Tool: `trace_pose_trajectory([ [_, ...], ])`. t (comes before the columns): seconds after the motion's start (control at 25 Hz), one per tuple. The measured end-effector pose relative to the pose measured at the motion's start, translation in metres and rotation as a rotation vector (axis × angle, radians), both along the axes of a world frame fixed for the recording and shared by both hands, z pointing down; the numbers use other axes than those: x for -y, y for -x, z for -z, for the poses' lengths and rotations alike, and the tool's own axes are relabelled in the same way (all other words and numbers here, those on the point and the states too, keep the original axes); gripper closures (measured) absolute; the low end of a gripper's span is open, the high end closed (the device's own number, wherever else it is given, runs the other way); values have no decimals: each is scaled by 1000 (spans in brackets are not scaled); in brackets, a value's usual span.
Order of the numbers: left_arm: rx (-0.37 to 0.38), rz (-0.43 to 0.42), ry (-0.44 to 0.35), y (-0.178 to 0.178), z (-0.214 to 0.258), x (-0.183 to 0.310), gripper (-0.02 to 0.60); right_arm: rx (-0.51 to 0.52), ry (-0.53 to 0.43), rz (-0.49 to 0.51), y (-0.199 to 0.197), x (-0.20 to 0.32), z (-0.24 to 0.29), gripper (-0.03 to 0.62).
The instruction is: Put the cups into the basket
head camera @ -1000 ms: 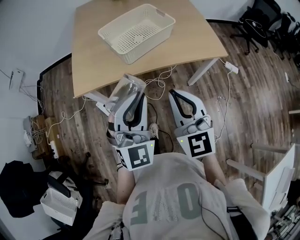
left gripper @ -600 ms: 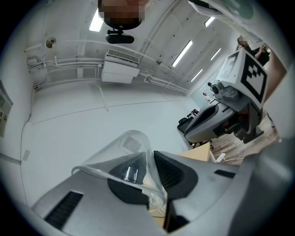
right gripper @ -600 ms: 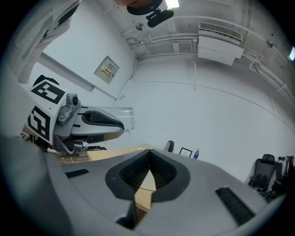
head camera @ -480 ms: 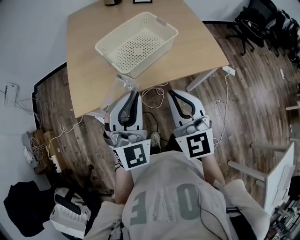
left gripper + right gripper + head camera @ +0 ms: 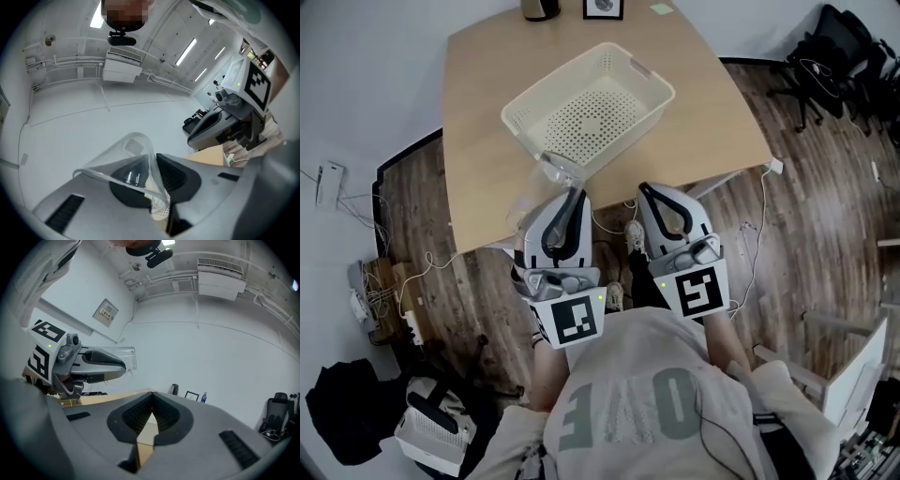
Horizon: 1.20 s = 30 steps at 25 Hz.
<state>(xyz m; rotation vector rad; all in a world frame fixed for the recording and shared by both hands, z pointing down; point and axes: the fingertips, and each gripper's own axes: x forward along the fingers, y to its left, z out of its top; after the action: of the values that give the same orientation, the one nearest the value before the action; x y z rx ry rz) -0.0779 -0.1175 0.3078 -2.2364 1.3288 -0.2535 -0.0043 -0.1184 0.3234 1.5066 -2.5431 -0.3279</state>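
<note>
A cream perforated basket [image 5: 630, 131] stands empty on the wooden table [image 5: 478, 112]. My left gripper [image 5: 574, 194] is shut on the wall of a clear plastic cup [image 5: 546, 178], which hangs over the table's near edge just short of the basket's near corner. In the left gripper view the cup [image 5: 133, 157] is pinched thin between the jaws of that gripper [image 5: 153, 176]. My right gripper [image 5: 645, 190] hovers beside it off the table edge, shut [image 5: 152, 414] with nothing in it. The right gripper view catches the left gripper [image 5: 89, 363] and the cup [image 5: 125, 357].
A dark jug [image 5: 540, 7], a small picture frame [image 5: 603, 7] and a green note [image 5: 661, 7] sit at the table's far edge. Cables [image 5: 759, 225] trail over the wood floor. Black chairs [image 5: 830, 52] stand at the right, and a white bin [image 5: 431, 427] at lower left.
Both grippers have come forward toward the table. The held cup was over the floor below the table edge and now reaches over that edge, close to the basket.
</note>
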Motion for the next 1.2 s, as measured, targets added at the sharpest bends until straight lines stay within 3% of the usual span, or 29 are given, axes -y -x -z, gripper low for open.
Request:
trace_pose_trajectory([
  [0.16,-3,18,-26,-9,12,43,534,-4,-1,40,-7,44,0,595],
  [0.28,40,58,-11,-13,18,80,534,0,-5,74,-11,81,3,595],
  [0.52,32,88,8,-29,17,144,534,6,-5,126,-20,149,11,595],
  [0.76,66,118,48,-41,9,195,534,-26,27,184,-28,199,3,595],
  [1.2,97,152,97,-55,-2,258,534,50,61,214,-45,262,-8,595],
])
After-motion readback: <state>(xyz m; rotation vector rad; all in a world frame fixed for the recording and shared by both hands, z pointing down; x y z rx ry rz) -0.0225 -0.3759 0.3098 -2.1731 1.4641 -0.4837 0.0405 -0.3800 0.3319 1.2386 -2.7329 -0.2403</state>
